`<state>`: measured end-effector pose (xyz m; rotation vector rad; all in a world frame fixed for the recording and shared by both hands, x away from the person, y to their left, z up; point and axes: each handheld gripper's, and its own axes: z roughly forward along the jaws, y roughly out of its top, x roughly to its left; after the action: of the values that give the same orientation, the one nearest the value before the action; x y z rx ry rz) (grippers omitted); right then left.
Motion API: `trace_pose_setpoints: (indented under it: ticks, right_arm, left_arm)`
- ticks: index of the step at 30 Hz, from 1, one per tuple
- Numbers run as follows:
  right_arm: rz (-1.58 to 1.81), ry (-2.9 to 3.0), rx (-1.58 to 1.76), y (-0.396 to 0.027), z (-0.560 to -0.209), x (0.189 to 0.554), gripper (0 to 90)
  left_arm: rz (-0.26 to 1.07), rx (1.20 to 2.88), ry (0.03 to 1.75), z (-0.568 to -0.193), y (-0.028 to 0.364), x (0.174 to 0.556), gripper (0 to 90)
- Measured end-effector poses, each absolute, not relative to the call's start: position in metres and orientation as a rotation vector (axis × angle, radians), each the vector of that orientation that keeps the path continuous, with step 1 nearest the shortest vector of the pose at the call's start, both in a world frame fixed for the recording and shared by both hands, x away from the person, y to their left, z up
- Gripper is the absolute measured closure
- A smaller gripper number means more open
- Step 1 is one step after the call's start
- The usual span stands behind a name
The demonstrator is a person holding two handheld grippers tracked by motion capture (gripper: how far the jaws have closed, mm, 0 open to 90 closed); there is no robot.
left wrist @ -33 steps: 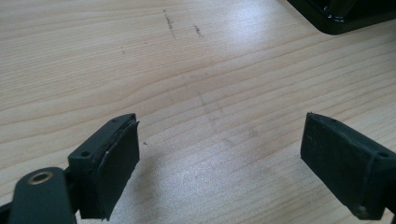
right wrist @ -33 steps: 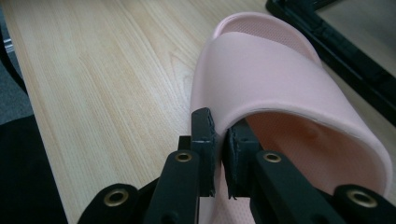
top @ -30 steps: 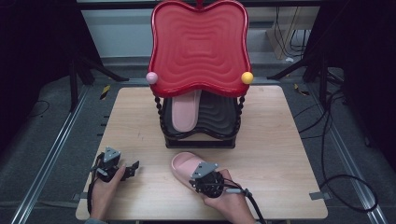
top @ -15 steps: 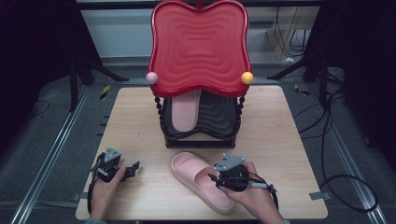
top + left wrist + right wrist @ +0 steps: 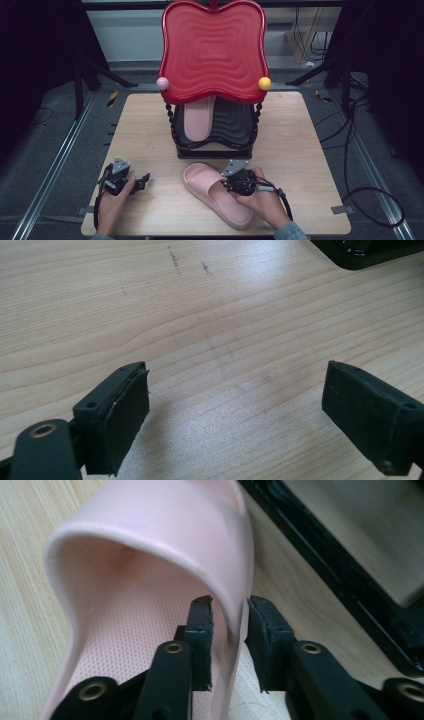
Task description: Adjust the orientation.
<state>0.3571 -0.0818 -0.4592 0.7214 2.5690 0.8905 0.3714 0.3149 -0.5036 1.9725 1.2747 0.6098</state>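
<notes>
At the near edge of the wooden table point(image 5: 310, 150) we see two hands coming in from below. The left hand point(image 5: 111, 202) holds the left gripper point(image 5: 142, 181) low over the bare wood at the near left part of the table, pointing to the right. In the left gripper view its two black jaws stand wide apart with nothing between them, only the pale wood grain with some faint dark marks.

The right hand point(image 5: 262, 200) lies over the heel part of a pink slipper point(image 5: 210, 186), which rests flat on the table near the front, a little right of the middle, with its toe toward the rack. The right gripper point(image 5: 231, 184) is at the strap of this slipper. In the right gripper view one jaw is inside the strap and the other outside, with the strap's right edge between them; the jaws are narrowly spread, and we cannot tell if both pads really touch the strap.

Just behind the slipper stands a black rack point(image 5: 215, 142) with twisted posts. On its lower shelf lies a second pink slipper point(image 5: 197, 120), at the left side. The top of the rack is a red wavy tray point(image 5: 212, 50), with a pink ball point(image 5: 162, 83) at its left corner and a yellow ball point(image 5: 264, 83) at its right corner.

Around the table the floor point(image 5: 45, 145) is dark grey. A metal rail point(image 5: 52, 170) runs along the left side, and black cables point(image 5: 360, 150) lie on the right. Far behind, dark stand legs point(image 5: 100, 75) are seen.
</notes>
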Motion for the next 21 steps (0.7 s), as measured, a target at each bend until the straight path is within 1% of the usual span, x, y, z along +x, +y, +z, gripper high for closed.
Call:
trace_pose_setpoints:
  ticks: [1,3,5,12,21]
  right_arm:
    - [0.889,2.567,0.721,-0.081,-0.46,0.357,74.7]
    - [0.88,2.562,0.726,-0.081,-0.46,0.357,80.5]
    - [0.878,2.557,0.74,-0.081,-0.46,0.357,83.0]
    - [0.918,2.536,0.777,-0.084,-0.453,0.348,84.5]
    - [1.062,2.484,0.841,-0.089,-0.429,0.337,84.3]
  left_arm:
    - [0.611,1.973,1.275,-0.504,0.315,0.371,11.3]
    - [0.611,1.973,1.276,-0.504,0.315,0.371,11.3]
    - [0.61,1.973,1.278,-0.504,0.315,0.371,11.3]
    - [0.61,1.965,1.283,-0.503,0.318,0.371,11.3]
    - [0.607,1.97,1.287,-0.504,0.317,0.371,11.1]
